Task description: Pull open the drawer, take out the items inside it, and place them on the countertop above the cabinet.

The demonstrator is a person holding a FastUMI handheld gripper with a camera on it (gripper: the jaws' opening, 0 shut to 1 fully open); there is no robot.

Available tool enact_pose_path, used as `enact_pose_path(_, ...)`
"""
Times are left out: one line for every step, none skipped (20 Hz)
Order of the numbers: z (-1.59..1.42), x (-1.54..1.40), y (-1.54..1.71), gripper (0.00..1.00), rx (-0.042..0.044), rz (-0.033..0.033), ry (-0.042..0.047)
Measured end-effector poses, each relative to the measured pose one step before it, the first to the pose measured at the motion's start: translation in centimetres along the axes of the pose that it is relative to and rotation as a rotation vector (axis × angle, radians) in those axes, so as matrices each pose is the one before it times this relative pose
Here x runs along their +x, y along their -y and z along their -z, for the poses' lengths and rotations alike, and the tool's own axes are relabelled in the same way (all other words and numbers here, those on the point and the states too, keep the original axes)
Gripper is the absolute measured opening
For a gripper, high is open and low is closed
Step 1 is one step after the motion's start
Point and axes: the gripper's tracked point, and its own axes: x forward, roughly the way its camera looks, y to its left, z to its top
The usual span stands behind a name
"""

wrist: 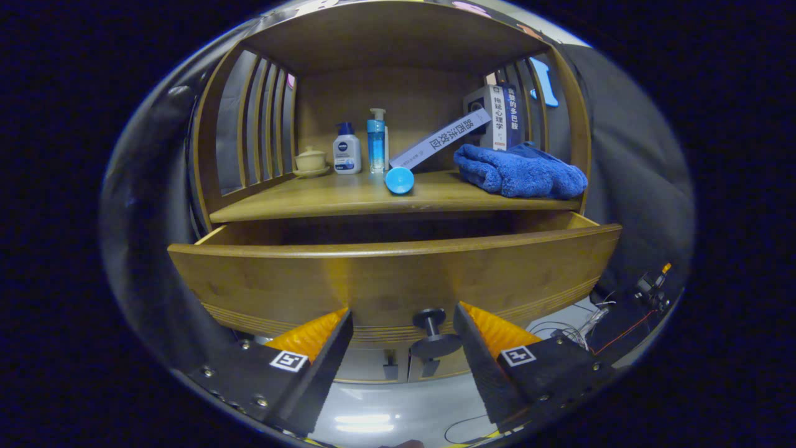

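Showing drawer (398,277) pulled out below countertop (373,196); gripper (403,336) fingers spread apart, flanking knob (430,330) without contact; blue towel (521,171) on countertop.

Staged home corner inside recording booth. Landmark: curved honey-brown wooden cabinet (385,199) with slatted sides, open shelf. On shelf, far left: small cream lidded ceramic cup (310,160). Beside it, white-and-blue lotion pump bottle (346,149), then clear blue pump bottle (375,142). Right side: folded blue terry towel (521,170), upright books (501,116) behind it, one leaning. Below cabinet: glossy pale floor (398,410). Right of cabinet: black cloth wall (628,174), loose wires (597,323) on floor, so booth, not real home.
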Motion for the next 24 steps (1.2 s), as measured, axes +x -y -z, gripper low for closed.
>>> enact_pose_path(-0.055,0.18,-0.047,0.97,-0.00042,0.00016,0.00137)
enact_pose_path(-0.081,0.25,-0.007,0.97,0.00034,-0.00007,0.00119)
enact_pose_path(-0.118,0.197,-0.017,0.97,0.00142,-0.00036,0.002)
enact_pose_path(-0.079,0.193,-0.006,0.97,0.00259,0.00047,0.00271)
enact_pose_path(-0.067,0.179,-0.035,0.97,0.00287,0.00049,0.00166)
enact_pose_path(-0.061,0.353,-0.069,0.97,0.00122,0.00077,0.00079)
enact_pose_path(-0.085,0.178,-0.029,0.97,-0.00039,0.00127,0.00076)
enact_pose_path(-0.086,0.198,-0.084,0.97,0.00022,0.00033,0.00197)
enact_pose_path(-0.135,0.312,-0.053,0.97,0.0005,0.00001,0.00202)
enact_pose_path(-0.113,0.314,-0.02,0.97,0.0021,-0.00001,0.00142)
enact_pose_path(-0.074,0.264,-0.033,0.97,-0.00169,-0.00031,-0.00004)
enact_pose_path(-0.129,0.272,-0.042,0.97,-0.00155,-0.00047,0.0001)
enact_pose_path(-0.1,0.231,-0.014,0.97,0.00012,-0.00064,0.00128)
enact_pose_path(-0.078,0.208,-0.033,0.97,0.00278,-0.00113,0.00012)
enact_pose_path(-0.056,0.332,-0.037,0.97,0.0019,-0.00065,0.00075)
enact_pose_path(-0.117,0.242,-0.013,0.97,0.00072,-0.00052,0.00079)
enact_pose_path(-0.035,0.136,-0.008,0.97,-0.00132,-0.00058,0.00006)
enact_pose_path(-0.126,0.152,-0.01,0.97,0.00156,-0.00053,0.0014)
enact_pose_path(-0.007,0.23,0.013,0.97,0.00275,0.00003,0.00182)
enact_pose_path(-0.03,0.207,-0.057,0.97,0.0036,-0.00064,0.00002)
enact_pose_path(-0.117,0.238,-0.043,0.97,0.00254,0.00054,0.00175)
enact_pose_path(-0.098,0.158,-0.045,0.97,-0.00021,0.00078,-0.00126)
enact_pose_path(-0.018,0.219,0.017,0.97,0.00024,-0.00017,0.00072)
enact_pose_path(-0.13,0.194,-0.063,0.97,-0.00072,-0.00026,0.00024)
